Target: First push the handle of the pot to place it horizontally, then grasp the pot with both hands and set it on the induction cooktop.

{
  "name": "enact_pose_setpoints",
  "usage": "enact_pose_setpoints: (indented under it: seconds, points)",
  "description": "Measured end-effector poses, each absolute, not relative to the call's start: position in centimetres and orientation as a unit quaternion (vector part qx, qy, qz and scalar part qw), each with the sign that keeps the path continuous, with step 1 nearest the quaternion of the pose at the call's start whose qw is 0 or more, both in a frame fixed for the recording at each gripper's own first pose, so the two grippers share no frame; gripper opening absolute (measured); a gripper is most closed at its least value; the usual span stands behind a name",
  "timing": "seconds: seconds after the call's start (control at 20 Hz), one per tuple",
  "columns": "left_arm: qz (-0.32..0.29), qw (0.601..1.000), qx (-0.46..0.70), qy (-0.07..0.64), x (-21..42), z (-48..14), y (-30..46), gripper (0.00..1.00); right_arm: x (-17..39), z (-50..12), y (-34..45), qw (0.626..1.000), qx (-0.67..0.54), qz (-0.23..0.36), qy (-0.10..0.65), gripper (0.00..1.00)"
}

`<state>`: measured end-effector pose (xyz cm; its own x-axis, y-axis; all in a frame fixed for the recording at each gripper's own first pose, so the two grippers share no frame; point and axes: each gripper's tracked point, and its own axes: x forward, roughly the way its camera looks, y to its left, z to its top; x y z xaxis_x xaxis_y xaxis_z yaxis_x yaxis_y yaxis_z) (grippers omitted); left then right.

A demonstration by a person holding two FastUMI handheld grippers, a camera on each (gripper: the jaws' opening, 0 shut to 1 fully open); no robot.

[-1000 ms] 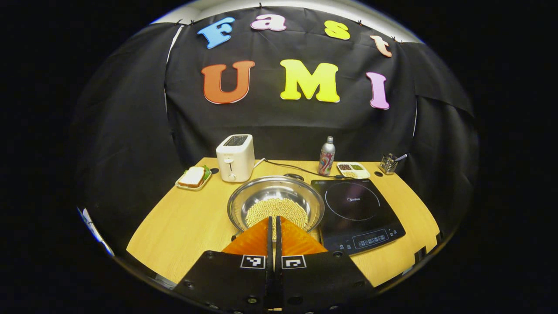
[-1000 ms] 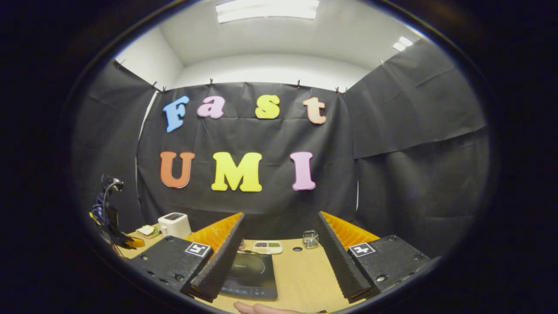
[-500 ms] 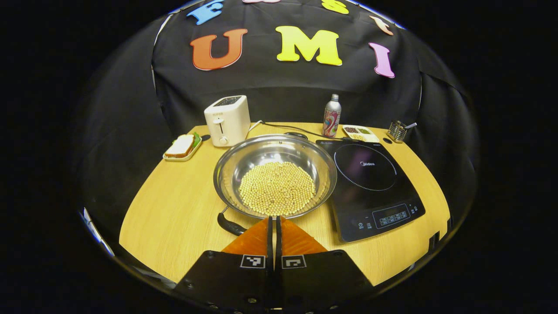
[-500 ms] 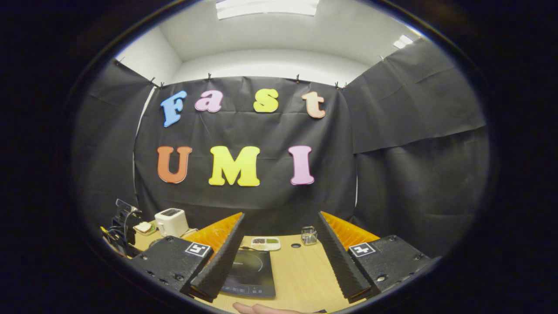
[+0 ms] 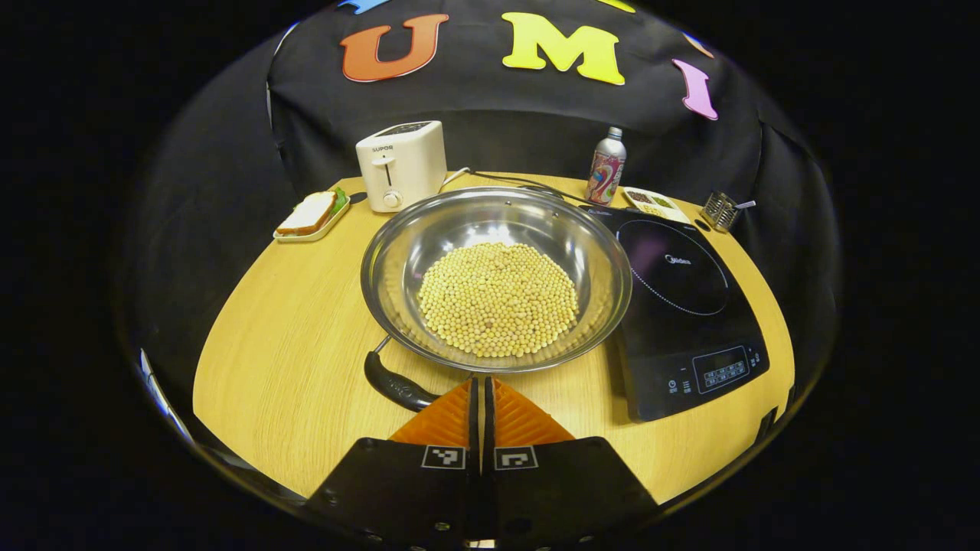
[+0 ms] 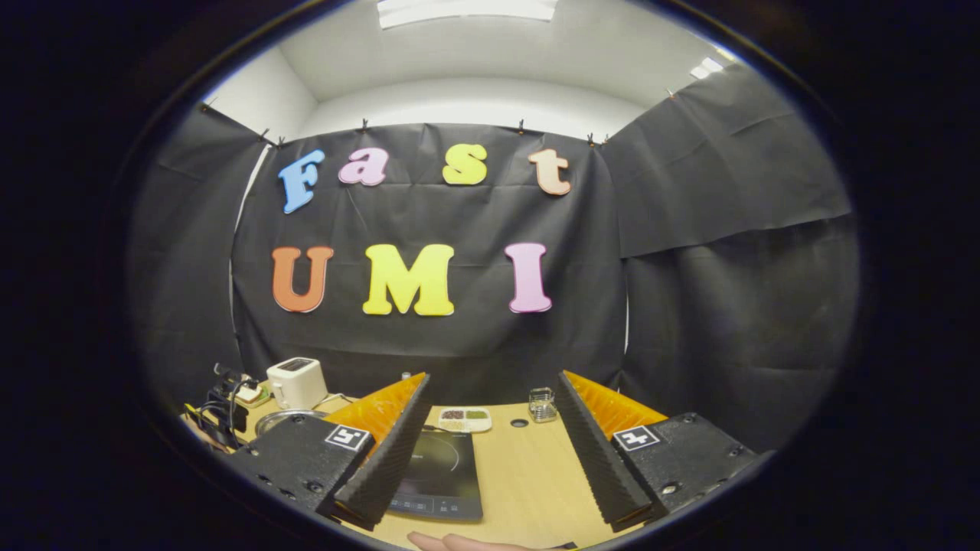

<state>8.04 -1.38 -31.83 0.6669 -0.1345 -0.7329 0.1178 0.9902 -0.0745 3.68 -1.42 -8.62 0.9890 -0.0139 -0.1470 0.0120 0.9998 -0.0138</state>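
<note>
The task looks barely begun. In the left gripper view the pot (image 5: 496, 279), a wide steel pan with a bed of pale beans (image 5: 498, 298), sits on the wooden table (image 5: 283, 367) at the centre of the frame, its right rim just beside or slightly overlapping the left edge of the induction cooktop (image 5: 689, 306), which lies at centre right and carries nothing on its cooking ring. The pot's dark handle (image 5: 394, 383) sticks out from the lower left of the rim and slants toward the bottom of the frame, so I judge it not yet horizontal: the push is the step in hand. The left gripper (image 5: 480, 398) sits at bottom centre with its fingers pressed together and nothing between them, its tips just right of the handle's end, close enough that I cannot tell whether they touch. In the right gripper view the right gripper (image 6: 490, 436) is spread wide and holds nothing; it sits at the bottom of the frame, with the cooktop's panel between its fingers and the pot's rim at lower left. Left to do, as I judge it: swing the handle level, grip the pot on both sides, and lift it onto the cooktop. A toaster (image 5: 402, 164) stands at upper left, behind the pot.
</note>
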Motion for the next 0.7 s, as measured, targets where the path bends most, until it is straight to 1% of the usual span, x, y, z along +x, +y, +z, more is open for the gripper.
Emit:
enact_pose_setpoints:
  seconds: [0.05, 0.1, 0.15, 0.4, 0.65, 0.7]
  points:
    - [-0.072, 0.912, -0.013, 0.403, 7.9, -32.0, -1.5, 0.00, 3.8, -9.1, -1.4, 0.997, -0.004, -0.007, 0.079, 0.99]
    - [-0.074, 0.912, -0.015, 0.402, 7.9, -32.0, -1.4, 0.10, 4.0, -9.5, -1.4, 0.996, -0.001, -0.009, 0.084, 0.99]
    - [-0.074, 0.912, -0.015, 0.402, 8.0, -32.2, -1.4, 0.00, 4.2, -9.7, -1.6, 0.996, 0.000, -0.011, 0.087, 0.99]
    - [-0.074, 0.913, -0.021, 0.402, 7.9, -32.3, -0.9, 0.00, 3.6, -9.9, -1.4, 0.995, 0.005, -0.010, 0.097, 1.00]
    - [-0.063, 0.912, -0.023, 0.404, 8.3, -33.0, 0.7, 0.00, 2.4, -8.1, -0.6, 0.998, 0.003, -0.001, 0.069, 0.99]
    - [-0.061, 0.911, -0.022, 0.407, 8.3, -33.2, 0.9, 0.10, 2.2, -7.7, -0.5, 0.998, 0.000, -0.001, 0.063, 1.00]
